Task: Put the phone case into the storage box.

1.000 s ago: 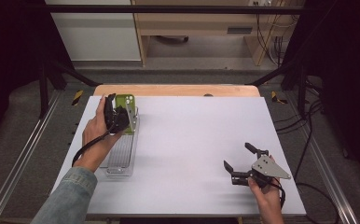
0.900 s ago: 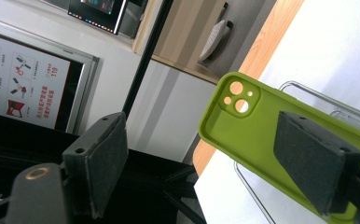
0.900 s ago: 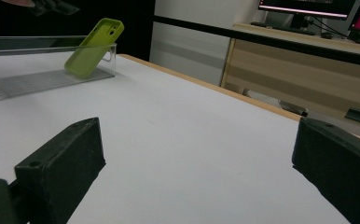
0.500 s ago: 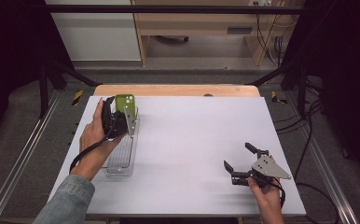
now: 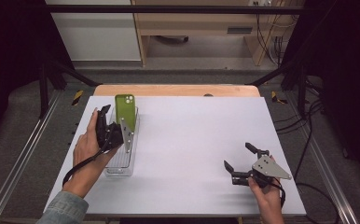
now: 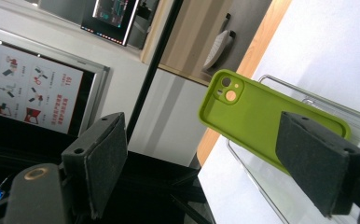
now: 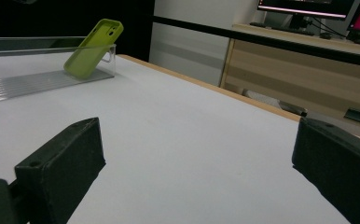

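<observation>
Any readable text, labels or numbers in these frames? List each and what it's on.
Nothing can be read for certain.
Poster, left gripper view: red pictograms with captions, too small and blurred to read.
Monitor behind it: coloured graphics, no legible words.
Monitors, right gripper view: cut off, nothing legible.
Green phone case in the clear tray: no brand or print visible.

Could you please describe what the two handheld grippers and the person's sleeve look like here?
Both grippers are black with two blocky jaws faced in dark grey, felt-like pads. The left gripper trails a black cable and has a perforated grey plate. The right gripper has a grey three-cornered plate on top. A grey-blue denim-like sleeve covers the left forearm.
</observation>
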